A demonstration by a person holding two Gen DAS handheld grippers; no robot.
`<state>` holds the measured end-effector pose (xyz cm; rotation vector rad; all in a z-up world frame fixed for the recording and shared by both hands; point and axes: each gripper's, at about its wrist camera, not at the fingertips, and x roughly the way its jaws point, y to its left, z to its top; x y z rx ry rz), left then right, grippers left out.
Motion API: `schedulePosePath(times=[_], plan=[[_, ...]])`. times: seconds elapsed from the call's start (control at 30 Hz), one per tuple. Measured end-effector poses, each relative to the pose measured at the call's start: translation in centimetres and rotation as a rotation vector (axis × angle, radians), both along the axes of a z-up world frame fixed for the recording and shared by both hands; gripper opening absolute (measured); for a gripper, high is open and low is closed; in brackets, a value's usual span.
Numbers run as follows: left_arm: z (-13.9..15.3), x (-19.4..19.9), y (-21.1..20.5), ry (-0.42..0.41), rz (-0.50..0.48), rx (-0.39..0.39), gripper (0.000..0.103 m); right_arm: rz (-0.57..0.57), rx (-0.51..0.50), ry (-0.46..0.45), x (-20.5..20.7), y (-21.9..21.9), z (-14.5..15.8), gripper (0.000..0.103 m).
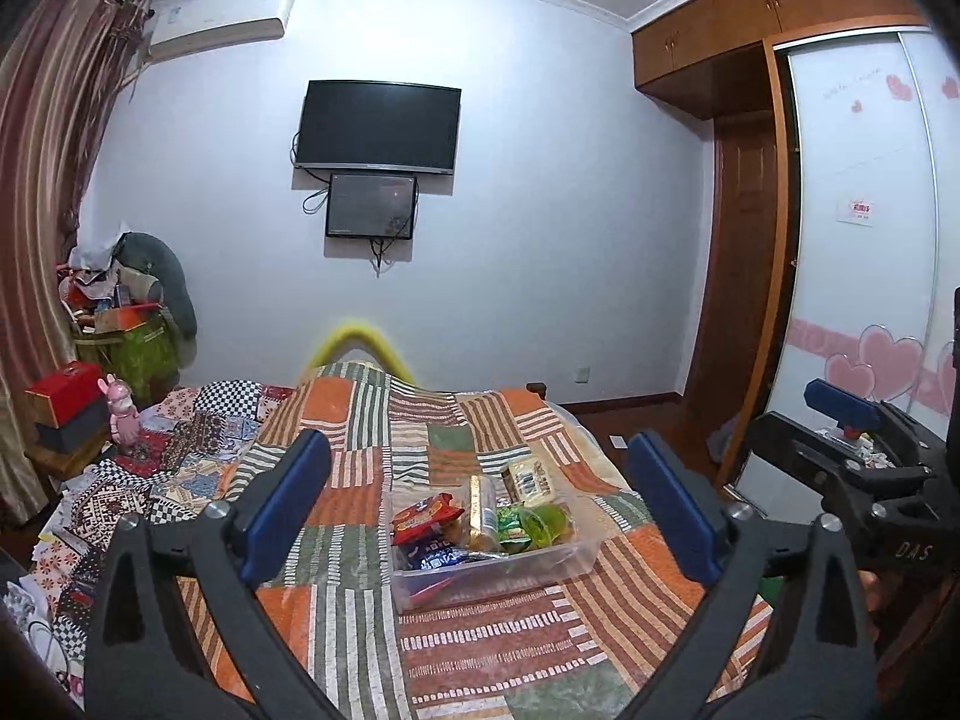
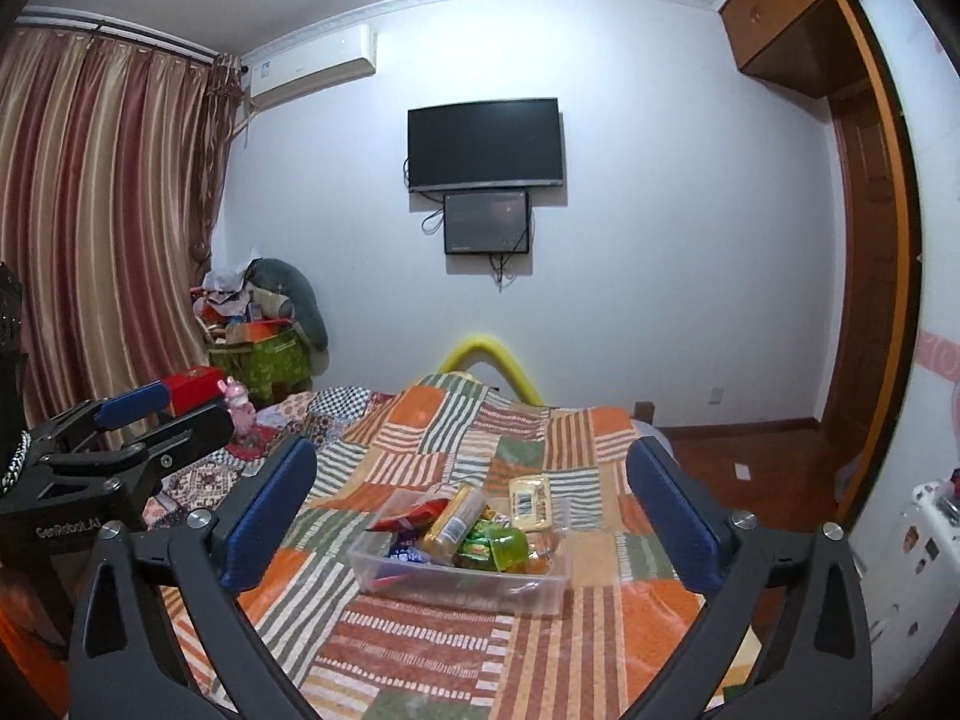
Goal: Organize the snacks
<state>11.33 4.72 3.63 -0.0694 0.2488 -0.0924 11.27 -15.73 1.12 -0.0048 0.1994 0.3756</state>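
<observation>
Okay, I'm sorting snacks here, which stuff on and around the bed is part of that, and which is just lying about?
Part of the job:
clear bin
red snack packet
gold-wrapped biscuit roll
green jelly cup
pale yellow packet, behind the bin

Just lying about:
pink toy rabbit
red box
television

Snacks in bin on bed, TV behind.

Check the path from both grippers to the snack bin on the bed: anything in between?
Nothing visible. Only bare quilt lies between the open left gripper, the open right gripper and the clear snack bin. The yellow pack leans on the bin's far rim.
</observation>
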Motion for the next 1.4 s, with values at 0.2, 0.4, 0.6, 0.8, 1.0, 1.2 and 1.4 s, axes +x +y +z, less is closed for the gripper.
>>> schedulePosePath(times=[0.2,0.4,0.6,0.8,1.0,1.2,1.4], plan=[[-0.4,-0.5,0.1,-0.004,0.022,0.021,0.103,-0.010,-0.007,0.012,-0.7,-0.1,-0.5,0.103],[-0.8,-0.9,-0.5,-0.006,0.027,0.036,0.103,-0.010,0.002,0.023,-1.6,-0.4,-1.2,0.103],[-1.1,-1.3,-1.0,-0.011,0.026,0.048,0.103,-0.014,0.004,0.020,-1.9,-0.6,-1.2,0.103],[-1.2,-1.3,-1.4,-0.016,0.027,0.063,0.103,-0.019,0.008,0.024,-1.9,-0.7,-1.4,0.103],[-1.4,-1.3,-1.7,-0.019,0.026,0.073,0.103,-0.027,-0.001,0.018,-2.2,-0.6,-1.3,0.103],[-1.4,-1.3,-1.9,-0.020,0.015,0.067,0.103,-0.036,-0.003,0.014,-2.3,-0.8,-1.2,0.103],[-1.4,-1.2,-2.0,-0.014,0.001,0.061,0.103,-0.038,-0.005,0.014,-2.4,-0.8,-1.2,0.103]])
